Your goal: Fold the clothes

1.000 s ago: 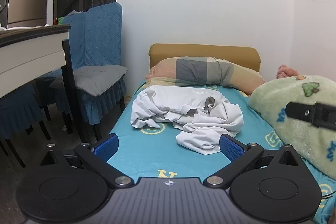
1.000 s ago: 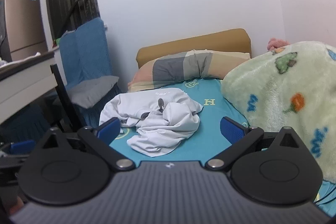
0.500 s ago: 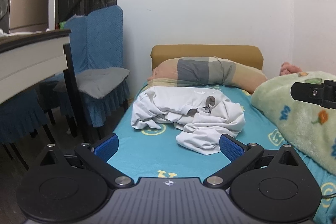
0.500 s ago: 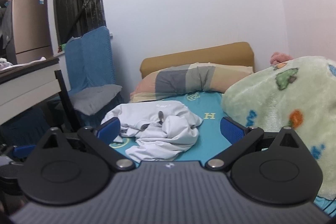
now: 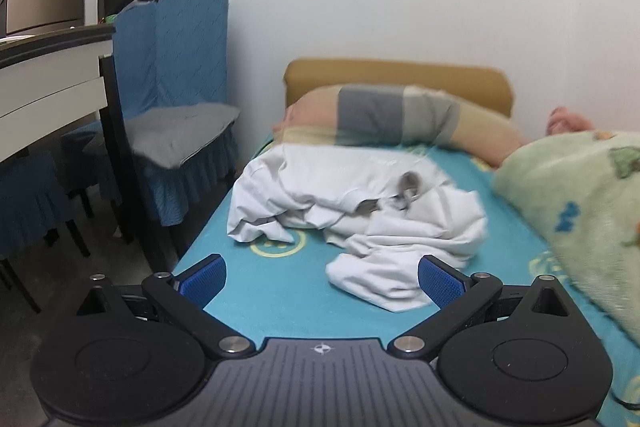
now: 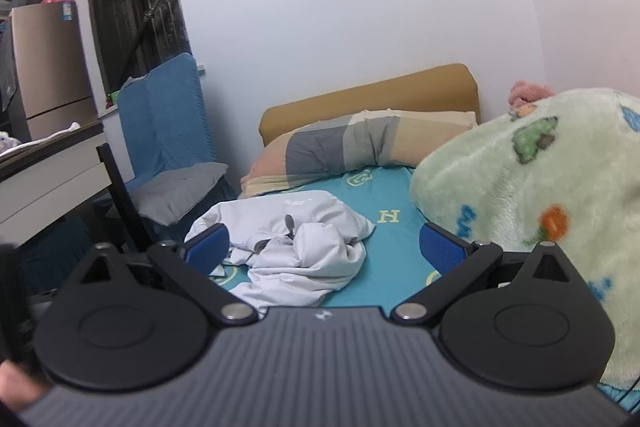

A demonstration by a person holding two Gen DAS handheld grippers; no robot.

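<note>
A crumpled white garment (image 5: 356,215) lies ahead of both wide-open, empty grippers, the left gripper (image 5: 320,279) apparently nearer than the right gripper (image 6: 324,247).

- White shirt (image 5: 356,211), grey at the collar, crumpled mid-bed.
- Teal sheet (image 5: 272,291) printed with yellow letters and rings.
- Pillow (image 6: 360,147) in peach, grey and cream blocks at the head edge.
- Mustard headboard (image 6: 368,95).
- Pale green blanket (image 6: 532,195) with green, blue and orange cartoon shapes.
- Blue chair cover (image 5: 184,39), grey cushion (image 5: 180,131).
- Blue finger pads (image 5: 202,281) on black arms.
</note>
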